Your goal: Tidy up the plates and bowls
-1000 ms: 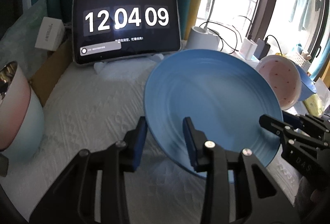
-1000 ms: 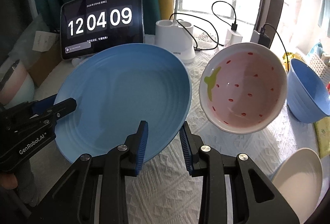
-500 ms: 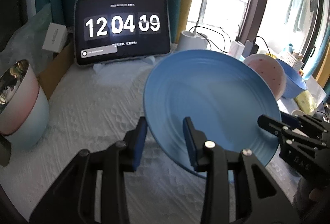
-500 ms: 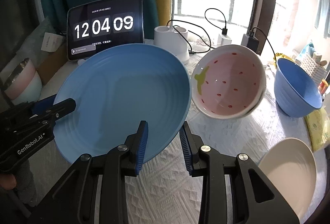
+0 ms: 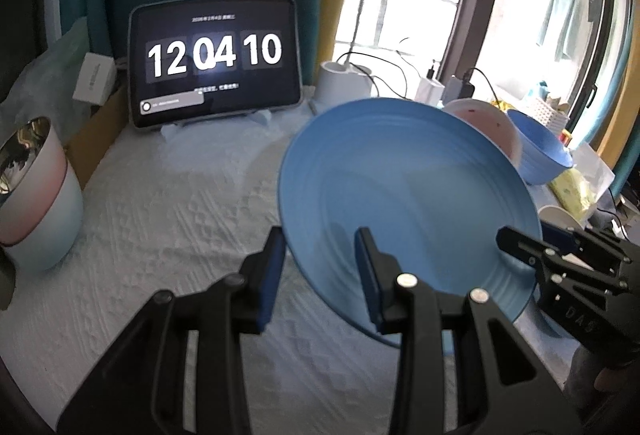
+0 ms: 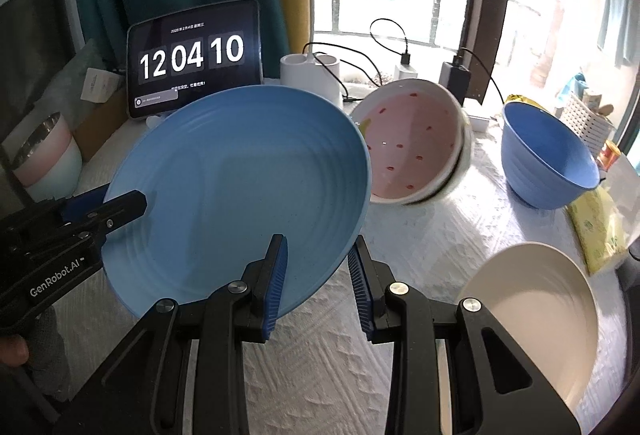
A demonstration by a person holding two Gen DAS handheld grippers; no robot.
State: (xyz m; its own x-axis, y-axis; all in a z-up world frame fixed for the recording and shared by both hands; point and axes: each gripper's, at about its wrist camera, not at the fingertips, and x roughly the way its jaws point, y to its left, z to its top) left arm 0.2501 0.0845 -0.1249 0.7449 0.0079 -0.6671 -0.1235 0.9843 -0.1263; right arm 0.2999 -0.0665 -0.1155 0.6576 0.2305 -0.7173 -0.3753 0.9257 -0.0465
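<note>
Two tools share one load. In the left wrist view, the left tool (image 5: pixel 320 267) is clamped on the near-left rim of the blue plate (image 5: pixel 408 203), one pad under the rim, one on the plate's face; the plate rides tilted above the white-clothed counter (image 5: pixel 168 219). The right tool (image 5: pixel 516 247) bites the opposite edge. The risk is that if the hands drift apart or twist differently, the rim could slide out of one clamp and the plate drop.

In the right wrist view, the right tool (image 6: pixel 316 267) grips the plate's (image 6: pixel 240 171) near-right rim, though how deep that bite goes is hard to judge. The strawberry bowl (image 6: pixel 412 147) sits just beyond the plate's far edge, apparently resting atop another dish. A swing that way could clip it. The blue bowl (image 6: pixel 548 159) and cream plate (image 6: pixel 532 315) stand farther right.
</note>
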